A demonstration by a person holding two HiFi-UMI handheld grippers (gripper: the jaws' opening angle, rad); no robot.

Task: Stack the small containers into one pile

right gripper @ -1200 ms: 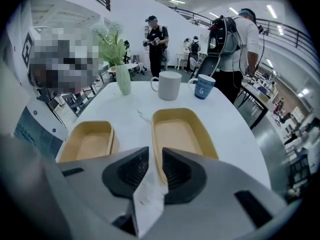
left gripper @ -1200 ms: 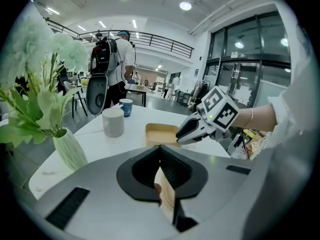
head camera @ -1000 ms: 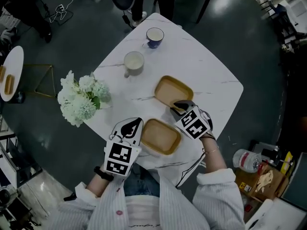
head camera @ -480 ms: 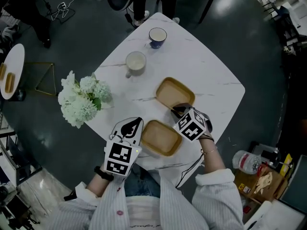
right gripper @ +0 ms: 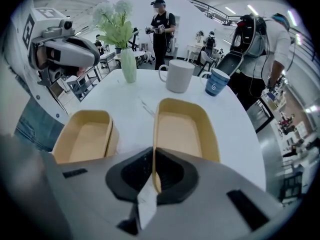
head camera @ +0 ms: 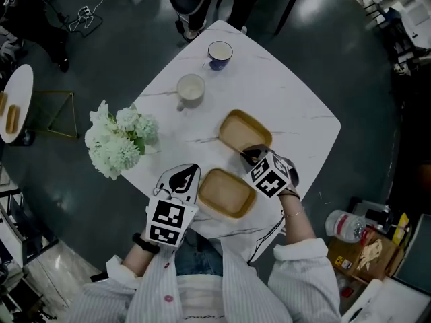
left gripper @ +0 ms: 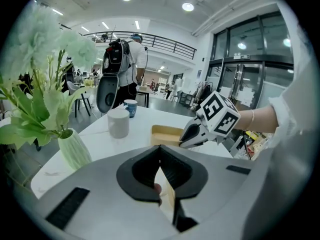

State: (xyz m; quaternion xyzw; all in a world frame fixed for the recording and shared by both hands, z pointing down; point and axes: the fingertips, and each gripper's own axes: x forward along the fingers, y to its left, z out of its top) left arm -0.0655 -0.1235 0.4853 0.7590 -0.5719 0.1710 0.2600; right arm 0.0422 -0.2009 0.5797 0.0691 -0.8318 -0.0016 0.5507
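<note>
While clamped, jaws just closed, on near rim of tan rectangular fibre container (head camera: 246, 130) | right gripper (head camera: 248, 153) | matching container (head camera: 225, 192) just left, edge pinched by left gripper (head camera: 190, 175) | likely light, stiff, thin-walled: hold by rim, lift level.

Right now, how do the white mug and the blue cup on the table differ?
The white mug is white all over; the blue cup is blue outside, white inside. The white mug looks taller than the blue cup. The blue cup stands nearer the table's far corner. Both stand upright, apart.
</note>
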